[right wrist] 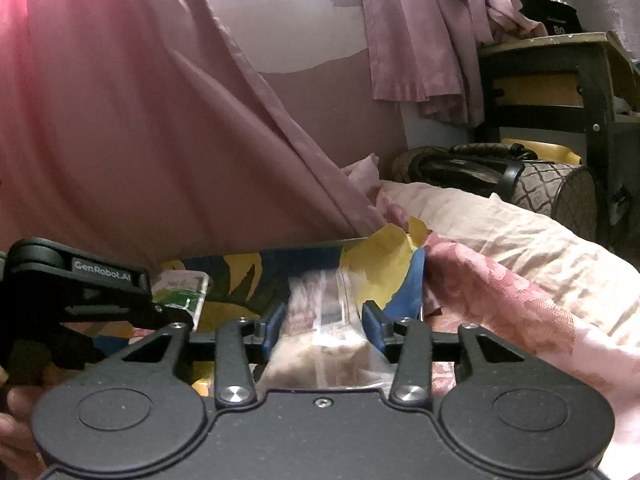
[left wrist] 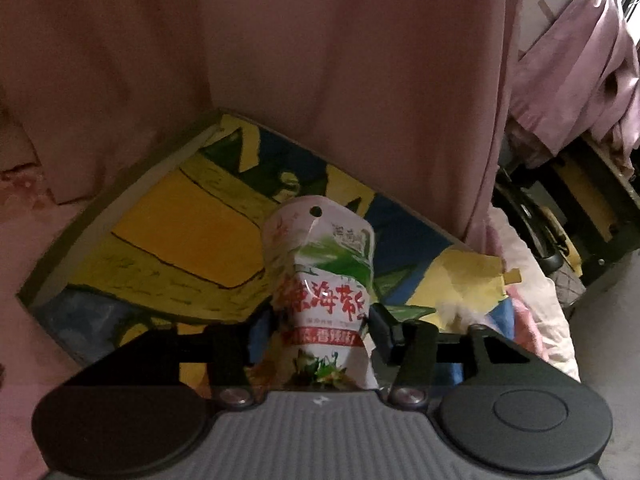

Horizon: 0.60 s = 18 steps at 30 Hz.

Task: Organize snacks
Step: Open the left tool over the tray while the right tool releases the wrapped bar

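Note:
A white and green snack pouch with red lettering stands between the fingers of my left gripper, over a yellow and blue printed box. The jaws stand open, loosely flanking the pouch. In the right wrist view a clear packet of pale snacks, blurred, sits between the blue pads of my right gripper. That gripper is open, low over the same box. My left gripper's finger reaches in from the left beside the green pouch.
Pink curtain cloth hangs right behind the box. A torn yellow flap sticks up at the box's right end. Pink bedding, a cream pillow, a patterned bag and a dark side table lie to the right.

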Tool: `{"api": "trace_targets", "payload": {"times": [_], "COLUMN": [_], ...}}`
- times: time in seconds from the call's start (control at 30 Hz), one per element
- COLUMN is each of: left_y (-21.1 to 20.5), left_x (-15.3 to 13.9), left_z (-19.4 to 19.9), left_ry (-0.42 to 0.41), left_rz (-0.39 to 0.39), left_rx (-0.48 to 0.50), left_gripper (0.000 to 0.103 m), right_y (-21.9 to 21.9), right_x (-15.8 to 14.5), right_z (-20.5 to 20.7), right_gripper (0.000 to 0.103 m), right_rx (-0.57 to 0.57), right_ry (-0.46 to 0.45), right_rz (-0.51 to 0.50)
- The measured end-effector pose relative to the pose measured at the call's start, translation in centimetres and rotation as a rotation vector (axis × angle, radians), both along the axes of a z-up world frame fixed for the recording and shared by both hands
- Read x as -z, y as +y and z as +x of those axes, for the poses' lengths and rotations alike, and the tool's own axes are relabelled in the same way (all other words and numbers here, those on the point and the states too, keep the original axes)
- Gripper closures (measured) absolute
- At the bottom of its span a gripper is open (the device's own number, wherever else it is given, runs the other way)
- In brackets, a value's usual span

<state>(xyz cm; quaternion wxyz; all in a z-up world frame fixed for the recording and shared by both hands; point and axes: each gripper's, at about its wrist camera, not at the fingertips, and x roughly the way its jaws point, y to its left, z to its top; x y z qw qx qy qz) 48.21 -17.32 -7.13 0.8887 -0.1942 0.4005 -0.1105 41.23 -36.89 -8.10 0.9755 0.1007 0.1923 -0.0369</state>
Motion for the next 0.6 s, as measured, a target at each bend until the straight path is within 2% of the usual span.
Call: {"api": "trace_targets", "payload": {"times": [0.07,0.1,0.13,0.17,0.2,0.37,0.5,0.6], "left_y": [0.1,0.1,0.2,0.3,0.3,0.6,1.5,2.5], "left_x": [-0.2,-0.3,-0.5,-0.7,-0.9,-2.8,-5.1,-6.7], "left_z": [-0.4,-0.6,-0.9,-1.1,-1.3,-2.9,-6.0,-8.7], "left_ry": [-0.011,-0.017,-0.020,-0.025,-0.035,-0.079,-0.201,-0.285], "left_rz": [0.012,0.014,0.017,0.023,0.028,0.054,0.074,0.091], "left_rx": [-0.009,-0.008,-0.011,-0.021,-0.029,-0.022,-0.044,-0.067], "left_gripper": [0.038,0.031,0.020,0.016,0.014,0.010,0.000,0.000], "right_y": [-0.1,-0.1,-0.2,-0.2,-0.2,-0.2,-0.3,-0.1], "right_x": [-0.1,-0.2,-0.4,-0.6,-0.8,-2.0,-4.1,-5.9], "right_z": [-0.1,-0.2,-0.3,-0.5,-0.6,-1.9,-4.4,-6.8], "right_gripper": [0.052,0.046,0.044,0.038,0.028,0.017,0.003,0.001], "right_rx": [0.002,0.002,0.003,0.002,0.002,0.008,0.031,0.036], "right_ry": [0.003,0.001,-0.003,-0.007,-0.010,-0.031,-0.095,-0.151], "right_rz": [0.001,0.004,0.008,0.012,0.012,0.014,0.021,0.025]}}
